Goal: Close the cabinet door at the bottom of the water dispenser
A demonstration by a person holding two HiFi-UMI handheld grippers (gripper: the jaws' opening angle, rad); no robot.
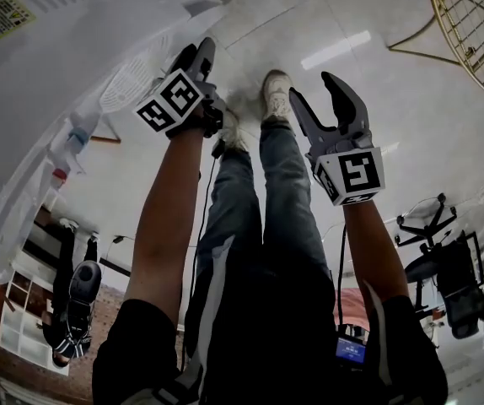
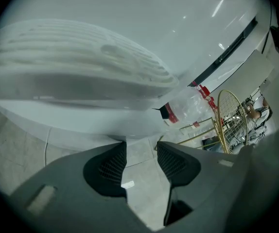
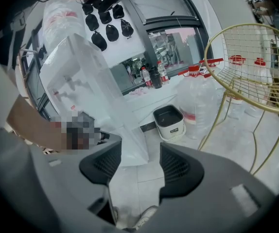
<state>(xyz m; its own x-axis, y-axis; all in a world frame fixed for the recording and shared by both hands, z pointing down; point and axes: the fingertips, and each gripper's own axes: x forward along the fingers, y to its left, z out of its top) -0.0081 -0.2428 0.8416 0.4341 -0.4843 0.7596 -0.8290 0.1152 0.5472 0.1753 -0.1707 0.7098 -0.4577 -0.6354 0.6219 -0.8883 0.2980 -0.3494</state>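
Likely the cabinet door (image 3: 132, 149) swings light and rigid; a flat push near its free edge suffices. Left gripper (image 1: 196, 55) and right gripper (image 1: 314, 89) both gape half-open, empty.

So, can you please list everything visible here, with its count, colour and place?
water dispenser: one, white, head view's upper left
bin: one, white, dark inside, floor beside dispenser
water bottles: several, clear, red labels, beside bin
wire stand: one, gold, right of bottles
office chair: one, black, head view's right edge
legs: two, blue jeans, centre
shoes: two, whitish, on floor
left gripper: one, dark grey, open, near dispenser
right gripper: one, dark grey, open, empty
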